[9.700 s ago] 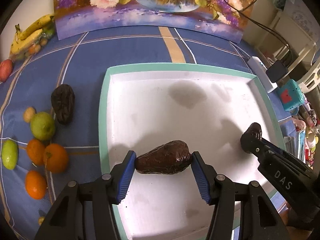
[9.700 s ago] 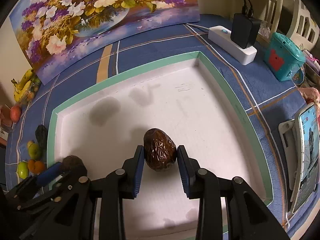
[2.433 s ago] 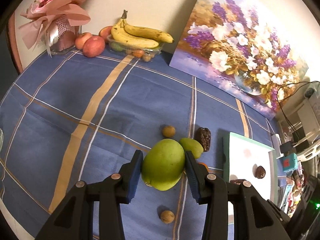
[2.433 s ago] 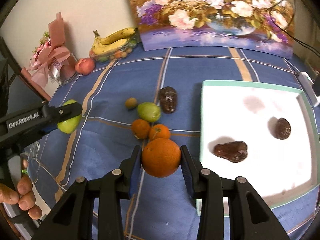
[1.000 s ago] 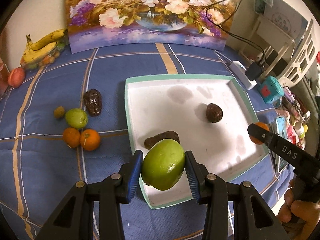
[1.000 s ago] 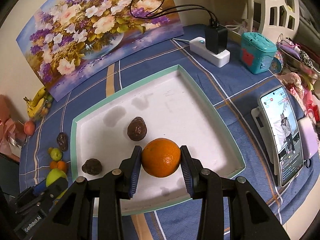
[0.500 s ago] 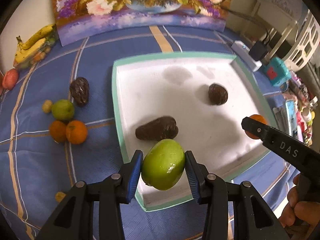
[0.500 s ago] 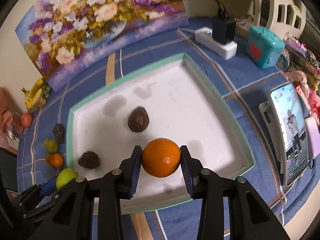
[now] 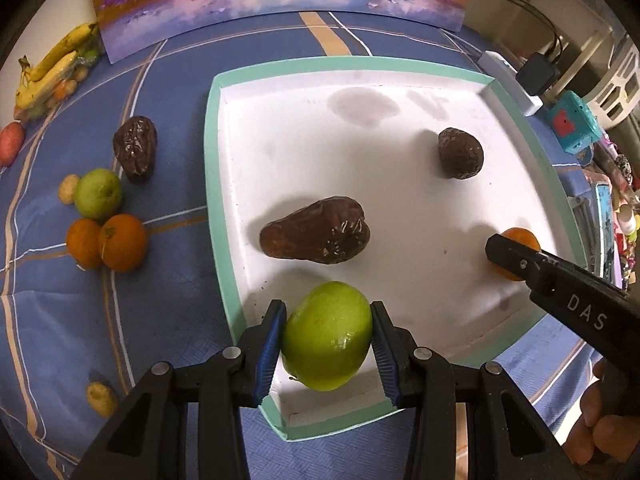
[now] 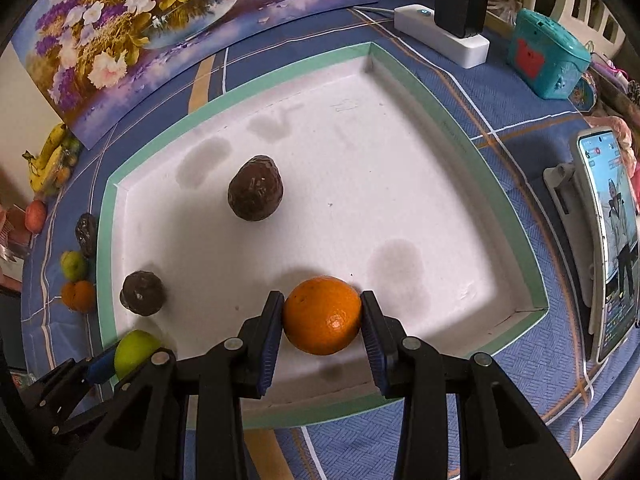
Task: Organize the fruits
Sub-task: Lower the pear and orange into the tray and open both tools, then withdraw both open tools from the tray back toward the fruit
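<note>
My left gripper [image 9: 327, 338] is shut on a large green fruit [image 9: 326, 334], held low over the near left corner of the white tray with a teal rim [image 9: 214, 152]. My right gripper [image 10: 322, 316] is shut on an orange [image 10: 322, 314] just above the tray's near right part [image 10: 400, 200]. Two dark wrinkled fruits lie in the tray: a long one [image 9: 316, 230] and a round one [image 9: 460, 154]. The right gripper's arm [image 9: 560, 292] with the orange [image 9: 520, 240] shows in the left wrist view.
On the blue cloth left of the tray lie a dark fruit [image 9: 135, 148], a small green fruit [image 9: 98, 194], two oranges [image 9: 108, 242] and small yellowish fruits [image 9: 102, 400]. Bananas [image 9: 52, 68] sit far left. A power strip [image 10: 444, 42], teal box [image 10: 546, 58] and phone [image 10: 608, 240] stand right.
Both grippers have sunk toward the tray with their fruits still held. The tray and the fruits in it look larger and closer.
</note>
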Tool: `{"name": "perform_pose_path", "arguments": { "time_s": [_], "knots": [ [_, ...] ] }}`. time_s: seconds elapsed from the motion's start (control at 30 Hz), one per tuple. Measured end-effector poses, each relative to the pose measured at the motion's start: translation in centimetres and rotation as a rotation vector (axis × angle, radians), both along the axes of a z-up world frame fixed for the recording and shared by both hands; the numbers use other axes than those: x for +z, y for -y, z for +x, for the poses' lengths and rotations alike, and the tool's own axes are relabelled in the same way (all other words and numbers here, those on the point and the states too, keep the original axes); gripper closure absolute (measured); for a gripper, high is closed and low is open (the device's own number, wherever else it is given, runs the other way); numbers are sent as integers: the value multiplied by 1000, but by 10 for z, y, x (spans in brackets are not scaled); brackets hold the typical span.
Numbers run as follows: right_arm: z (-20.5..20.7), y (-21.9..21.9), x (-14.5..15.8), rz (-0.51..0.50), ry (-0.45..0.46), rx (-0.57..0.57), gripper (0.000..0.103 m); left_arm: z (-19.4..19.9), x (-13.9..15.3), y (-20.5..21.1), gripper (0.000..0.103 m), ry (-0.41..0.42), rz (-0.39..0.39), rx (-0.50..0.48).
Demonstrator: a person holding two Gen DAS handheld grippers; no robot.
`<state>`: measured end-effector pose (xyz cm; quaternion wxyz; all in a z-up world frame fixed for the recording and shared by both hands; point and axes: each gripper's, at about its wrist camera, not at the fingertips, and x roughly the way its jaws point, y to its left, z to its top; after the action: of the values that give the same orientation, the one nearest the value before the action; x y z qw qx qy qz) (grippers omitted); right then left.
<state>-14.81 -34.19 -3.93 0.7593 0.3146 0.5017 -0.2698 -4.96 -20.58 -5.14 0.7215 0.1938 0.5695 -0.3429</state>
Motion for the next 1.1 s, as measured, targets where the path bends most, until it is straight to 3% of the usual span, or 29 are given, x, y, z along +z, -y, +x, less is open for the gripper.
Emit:
{"name": "perform_pose_path", "arguments": {
  "time_s": [0.27, 0.33, 0.43, 0.57, 0.7, 0.83, 0.93, 1.07, 1.1],
  "knots": [
    [6, -2, 0, -22, -25, 17, 63, 2, 5, -2, 55, -3, -14, 0],
    [8, -3, 0, -28, -30, 23, 61, 2, 9, -4, 45, 0, -25, -2],
    [9, -4, 2, -34, -23, 29, 48, 2, 20, -8, 45, 19, -44, -4],
    [8, -6, 13, -68, 0, 36, 46, 6, 35, -17, 35, 37, -77, 16],
    [5, -7, 25, -105, 20, 31, 30, 18, 44, -29, 22, 46, -95, 62],
    [5, -9, 34, -130, 46, 19, 28, 38, 47, -48, 17, 71, -88, 149],
    [7, -9, 39, -137, 62, 19, 24, 51, 47, -61, 4, 90, -79, 212],
    [9, -14, 42, -150, 63, 30, 23, 64, 53, -80, 1, 114, -88, 271],
    [10, -15, 42, -152, 64, 33, 17, 66, 54, -84, 1, 123, -89, 283]
  ]
}}
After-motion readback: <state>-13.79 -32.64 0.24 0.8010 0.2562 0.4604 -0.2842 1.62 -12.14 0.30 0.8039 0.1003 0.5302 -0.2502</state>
